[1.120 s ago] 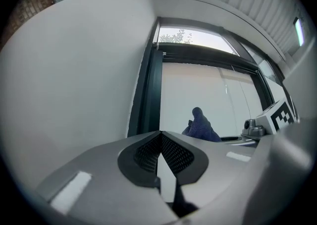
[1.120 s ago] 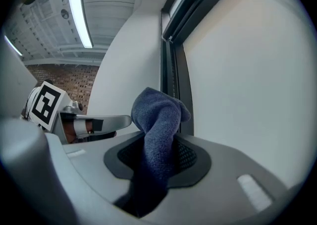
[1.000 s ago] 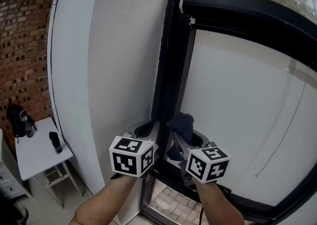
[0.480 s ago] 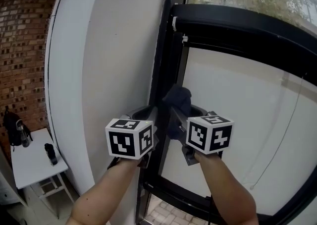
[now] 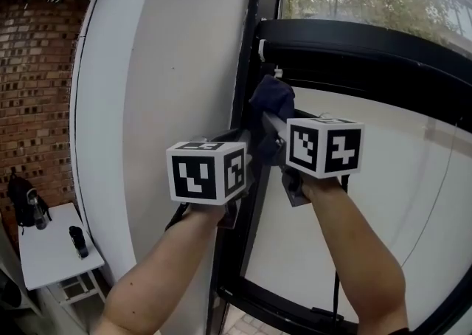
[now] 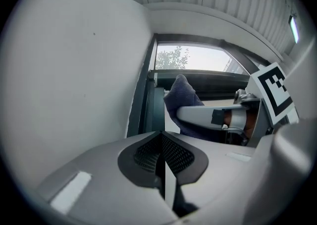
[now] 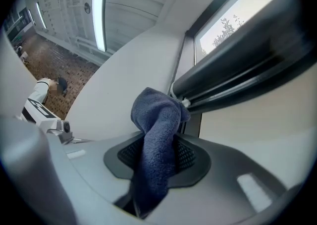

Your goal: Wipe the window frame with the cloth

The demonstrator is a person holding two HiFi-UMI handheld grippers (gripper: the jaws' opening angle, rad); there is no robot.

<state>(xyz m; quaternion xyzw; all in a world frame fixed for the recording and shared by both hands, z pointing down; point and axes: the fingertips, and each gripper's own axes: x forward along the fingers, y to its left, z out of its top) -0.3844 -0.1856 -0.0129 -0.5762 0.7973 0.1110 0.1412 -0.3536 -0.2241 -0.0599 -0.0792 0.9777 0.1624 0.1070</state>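
While the right gripper (image 7: 157,169) pinches the blue cloth (image 7: 156,120), bunched on the black window frame (image 5: 245,68) at its twelve o'clock, the left gripper (image 6: 161,159), at its nine o'clock, is pressed together, empty. Wiping looks under way; next, drag the cloth along the upright, pressing firmly.

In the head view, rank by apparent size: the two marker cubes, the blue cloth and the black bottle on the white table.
1. left gripper's marker cube and right gripper's marker cube: largest, about alike, both nearest the camera.
2. blue cloth: smaller.
3. black bottle: smallest, though it stands far off.
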